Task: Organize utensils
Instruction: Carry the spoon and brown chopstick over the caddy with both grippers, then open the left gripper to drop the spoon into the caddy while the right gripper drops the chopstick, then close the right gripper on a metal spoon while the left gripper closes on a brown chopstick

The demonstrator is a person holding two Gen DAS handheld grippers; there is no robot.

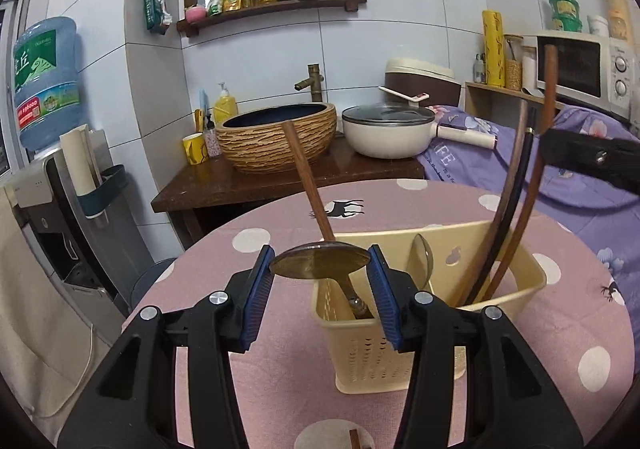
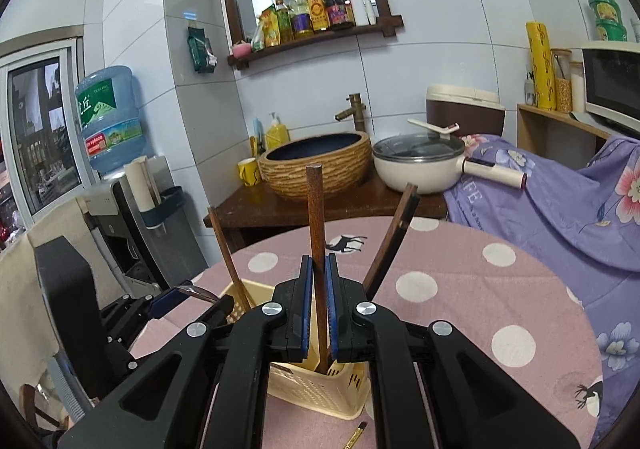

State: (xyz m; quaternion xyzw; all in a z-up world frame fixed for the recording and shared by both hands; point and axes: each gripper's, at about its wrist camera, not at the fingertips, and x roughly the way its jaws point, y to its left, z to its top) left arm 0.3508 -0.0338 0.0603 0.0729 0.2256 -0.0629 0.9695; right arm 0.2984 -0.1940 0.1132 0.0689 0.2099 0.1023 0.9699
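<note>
Utensils are sitting in both grippers: the left gripper (image 1: 320, 273) is clamping a metal spoon (image 1: 319, 260) by its bowl above the cream utensil caddy (image 1: 400, 349), while the right gripper (image 2: 319, 289), pressed together, is pinching a wooden chopstick (image 2: 316, 217) standing in the caddy on the pink polka-dot tablecloth (image 2: 460, 289).

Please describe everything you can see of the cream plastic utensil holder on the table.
The utensil holder is a cream plastic caddy with perforated walls, a taller back panel with a cut-out, and compartments. It stands upright on the pink dotted tablecloth. A metal spoon stands inside, and long dark chopsticks lean out of the right compartment. The left gripper holds a ladle above it.
</note>
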